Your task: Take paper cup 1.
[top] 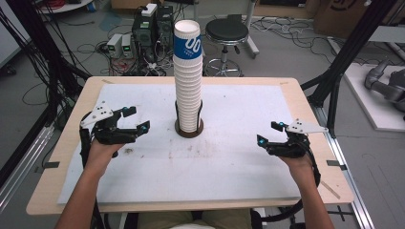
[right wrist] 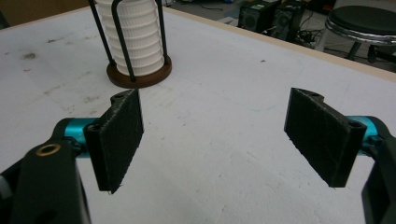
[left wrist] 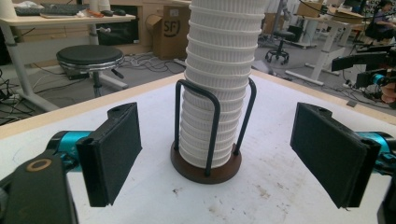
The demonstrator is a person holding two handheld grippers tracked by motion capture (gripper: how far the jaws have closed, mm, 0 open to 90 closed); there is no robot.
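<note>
I see the table (top: pixel 71 119) spanning the high view, with the cup stack (top: pixel 187 76) upright in its holder (top: pixel 189 130) at centre frame. My left gripper (top: pixel 135 118) sits centre-left and my right gripper (top: pixel 269 133) centre-right, both well apart from the stack, jaws spread wide with nothing between them.

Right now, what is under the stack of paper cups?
The stack of paper cups stands on a round dark wooden base with black wire uprights. The base's middle is hidden beneath the cups.
</note>
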